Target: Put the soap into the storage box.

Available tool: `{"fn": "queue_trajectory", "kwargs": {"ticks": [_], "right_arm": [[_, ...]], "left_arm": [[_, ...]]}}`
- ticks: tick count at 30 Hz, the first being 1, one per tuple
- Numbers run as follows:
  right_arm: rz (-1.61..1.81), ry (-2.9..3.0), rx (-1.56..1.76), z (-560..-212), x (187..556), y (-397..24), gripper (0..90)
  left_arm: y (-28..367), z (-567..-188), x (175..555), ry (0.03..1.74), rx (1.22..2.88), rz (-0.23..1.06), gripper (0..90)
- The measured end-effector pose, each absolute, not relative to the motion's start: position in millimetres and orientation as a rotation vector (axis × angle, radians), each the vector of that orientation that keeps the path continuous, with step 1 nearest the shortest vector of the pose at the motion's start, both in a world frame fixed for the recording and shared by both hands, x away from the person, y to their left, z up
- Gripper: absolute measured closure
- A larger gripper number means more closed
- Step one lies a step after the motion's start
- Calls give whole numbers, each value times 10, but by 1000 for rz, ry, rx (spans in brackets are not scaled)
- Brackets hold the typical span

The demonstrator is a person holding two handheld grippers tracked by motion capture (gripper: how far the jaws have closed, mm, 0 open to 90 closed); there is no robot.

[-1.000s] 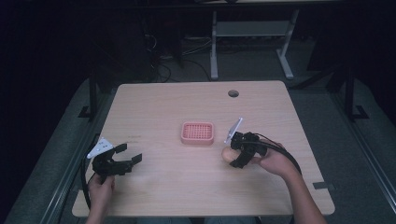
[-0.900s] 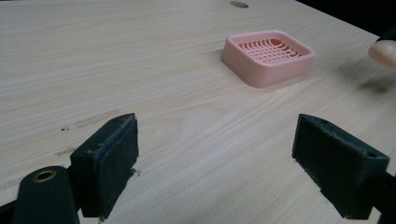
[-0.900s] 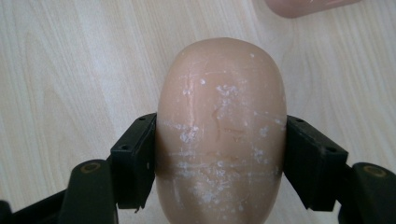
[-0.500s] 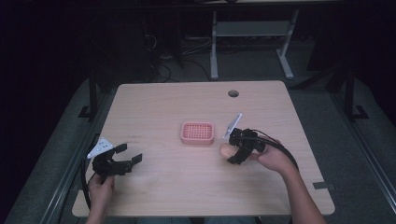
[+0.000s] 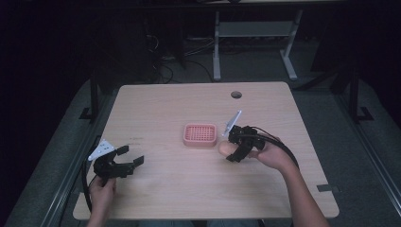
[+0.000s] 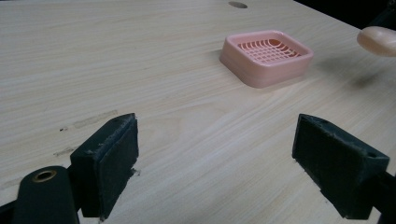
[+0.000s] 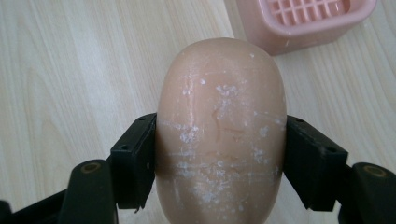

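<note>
High view gave me the clearest read of the shift: across the last second my right gripper (image 5: pixel 235 152) had carried the bar of soap (image 5: pixel 226 148) a little up the table toward the pink soap dish (image 5: pixel 200 135), while the left gripper (image 5: pixel 126 158) had not moved from the near left part of the table (image 5: pixel 156 104). In the right gripper view the soap (image 7: pixel 220 126) sat clenched between the two black jaws, pinched across its width, its peach surface flecked with white scuffs, and a corner of the dish (image 7: pixel 299 28) lay just ahead of it. From the left gripper view I saw my own jaws standing wide apart with nothing between them, the dish (image 6: pixel 266 56) farther off and the soap (image 6: pixel 378 40) raised off the wood near it, casting a shadow beneath. I judged the carry nearly done: the soap was close beside the dish but not yet over its grid, so a short further reach and a release seemed called for.
</note>
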State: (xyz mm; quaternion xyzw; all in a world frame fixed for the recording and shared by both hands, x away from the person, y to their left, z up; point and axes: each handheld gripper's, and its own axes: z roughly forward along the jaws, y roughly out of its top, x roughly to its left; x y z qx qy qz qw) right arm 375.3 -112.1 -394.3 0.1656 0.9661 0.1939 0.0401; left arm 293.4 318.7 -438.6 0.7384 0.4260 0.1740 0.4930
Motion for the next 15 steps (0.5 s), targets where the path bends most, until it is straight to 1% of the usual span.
{"fn": "queue_trajectory", "kwargs": {"ticks": [15], "right_arm": [[583, 2962, 479, -3889, 3839, -1032, 317]], "left_arm": [[3191, -4382, 2932, 1033, 1795, 424, 143]]}}
